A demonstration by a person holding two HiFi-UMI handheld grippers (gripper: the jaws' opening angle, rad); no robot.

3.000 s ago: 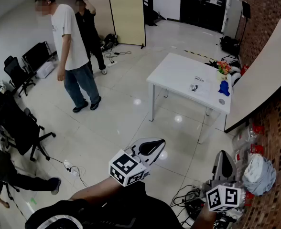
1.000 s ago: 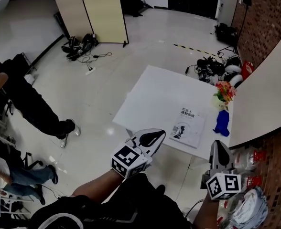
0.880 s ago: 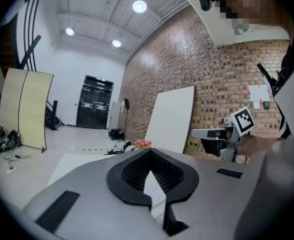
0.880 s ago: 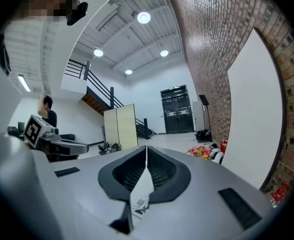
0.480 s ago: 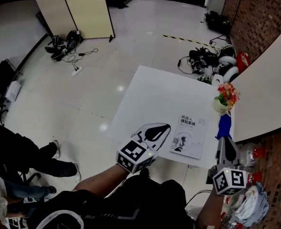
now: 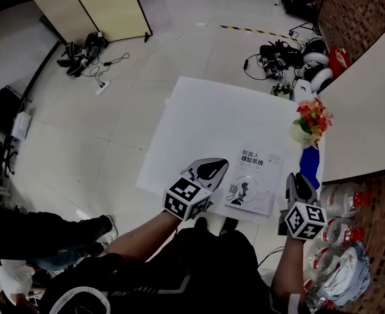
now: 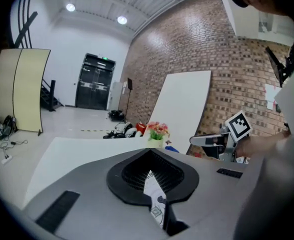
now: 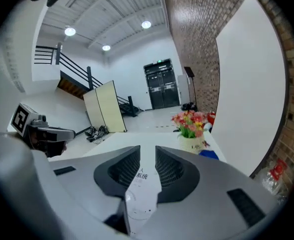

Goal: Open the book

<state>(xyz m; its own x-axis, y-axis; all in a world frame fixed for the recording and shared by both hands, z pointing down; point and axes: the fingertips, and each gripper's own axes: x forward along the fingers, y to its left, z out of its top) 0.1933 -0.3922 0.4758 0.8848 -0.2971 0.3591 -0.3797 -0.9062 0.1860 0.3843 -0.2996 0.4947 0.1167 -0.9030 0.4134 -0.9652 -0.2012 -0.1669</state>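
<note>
1. Left gripper point(image 7: 148, 153): fingers point(image 7: 118, 176) pressed together at the tips, nothing pinched. A sliver of printed white cover shows through the hollow behind the tips.
2. Right gripper point(image 8: 147, 154): fingers point(image 8: 118, 170) spread slightly, with a narrow gap. Nothing is held, and the cover shows below through the gap.
3. Book point(image 6: 253, 182): closed, lying flat with the cover up, at 5 o'clock on the white tabletop point(image 6: 205, 120). The left gripper sits at its 9 o'clock edge, the right gripper off its 3 o'clock side. Whether either touches it cannot be told.
4. Writing: the cover has two lines of dark Chinese characters at the top. The right gripper view shows the last two as 系统. A round grey figure is printed below them; any smaller print is too small to read.
5. Counts:
   - one book
   - one pot of red and yellow flowers point(image 6: 310, 120), at 1 o'clock from the book
   - one blue object point(image 6: 310, 157), just beyond the book at 2 o'clock
   - two grippers, each with one black-and-white marker cube point(image 6: 187, 199)
   - several red-capped bottles point(image 6: 349, 200) on the floor at 4 o'clock, count unclear
6. Edges and room:
   - The book's near side lies close to the tabletop's near edge.
   - White surface stretches from the book toward 11 o'clock.
   - A curved white board point(image 6: 366, 110) runs along the 3 o'clock side.
   - Cables and gear point(image 6: 297, 44) lie on the floor at 12 o'clock, a folding screen point(image 6: 94, 5) at 10 o'clock.
</note>
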